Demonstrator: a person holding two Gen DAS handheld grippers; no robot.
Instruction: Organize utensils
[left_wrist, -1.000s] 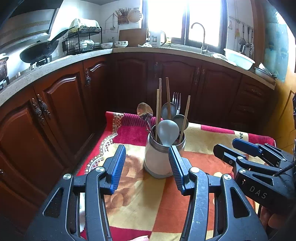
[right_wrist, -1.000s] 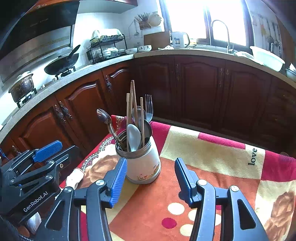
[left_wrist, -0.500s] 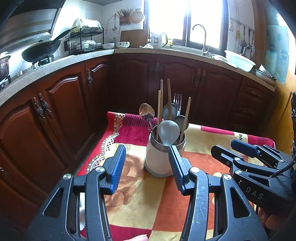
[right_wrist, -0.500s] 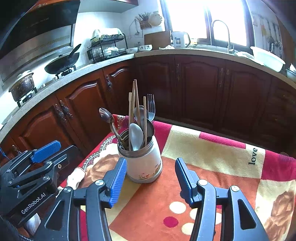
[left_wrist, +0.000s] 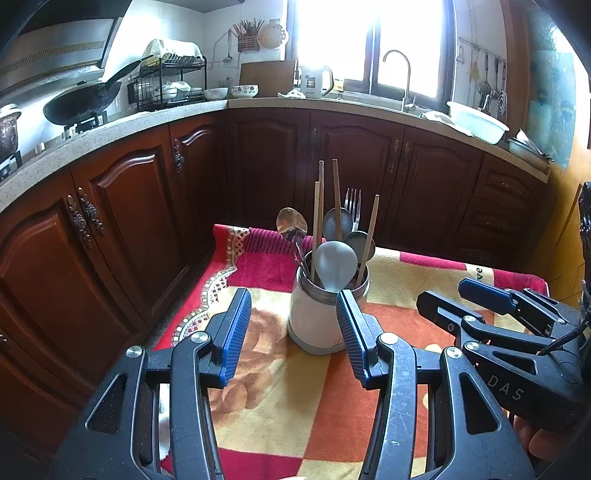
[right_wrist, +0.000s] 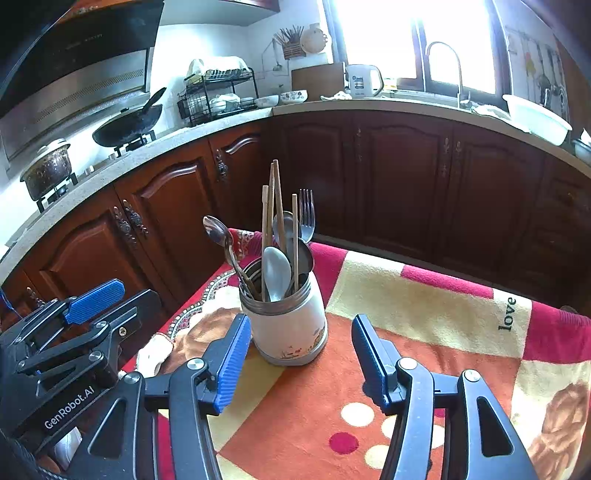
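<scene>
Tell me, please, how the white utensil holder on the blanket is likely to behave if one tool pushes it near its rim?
The utensil holder would probably tip rather than slide: it stands tall and narrow, with chopsticks and spoons rising well above its rim. The soft blanket under it likely grips the base, adding to that. Its smooth, glossy wall may also be slippery.

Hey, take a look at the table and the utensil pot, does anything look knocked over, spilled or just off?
Nothing stands out. The white ceramic utensil holder stands upright on the patterned red, orange and cream blanket, with wooden chopsticks, metal spoons and a fork inside. One spoon leans outward, still contained. Both grippers are open and empty.
</scene>
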